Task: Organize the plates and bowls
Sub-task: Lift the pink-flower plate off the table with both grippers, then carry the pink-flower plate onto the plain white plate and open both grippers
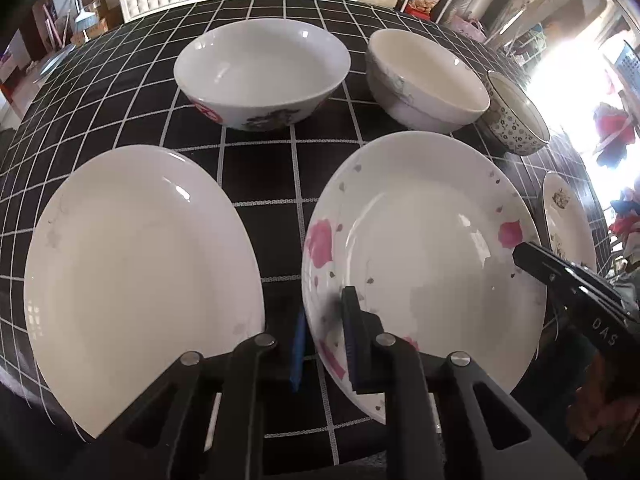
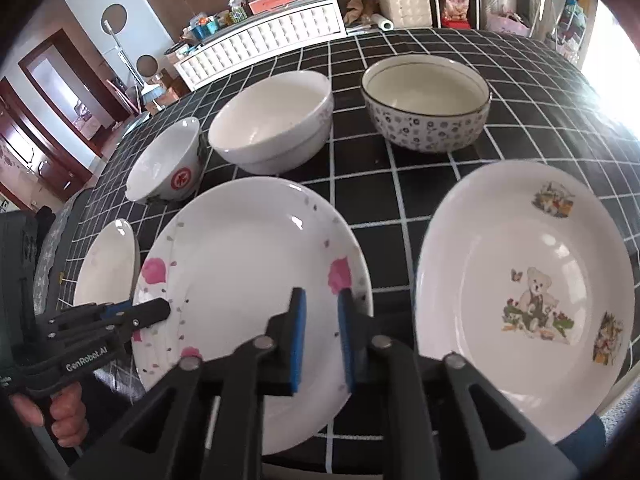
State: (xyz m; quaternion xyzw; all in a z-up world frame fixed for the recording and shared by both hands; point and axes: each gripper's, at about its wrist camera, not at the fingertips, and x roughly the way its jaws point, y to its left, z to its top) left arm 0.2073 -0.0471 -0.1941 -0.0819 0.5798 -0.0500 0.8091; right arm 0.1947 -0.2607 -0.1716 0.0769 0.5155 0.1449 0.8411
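Observation:
A white plate with pink flowers (image 1: 420, 248) (image 2: 248, 272) lies at the front middle of the black checked table (image 1: 260, 176). My left gripper (image 1: 326, 344) is shut on its left rim, one blue pad on top and one outside the edge. My right gripper (image 2: 322, 340) is shut on the plate's right rim in the same way. Each gripper shows in the other's view: the right gripper (image 1: 532, 258) at the plate's right edge, the left gripper (image 2: 160, 310) at its left edge. A plain white plate (image 1: 140, 280) lies to the left and a bear-print plate (image 2: 528, 300) to the right.
Three bowls stand in a row behind the plates: a white bowl with a red mark (image 1: 260, 72) (image 2: 168, 168), a plain white bowl (image 1: 424, 80) (image 2: 272, 124) and a flower-patterned bowl (image 1: 516, 116) (image 2: 428, 104). A hand (image 2: 60, 412) holds the left gripper's handle. Shelves and clutter stand beyond the table.

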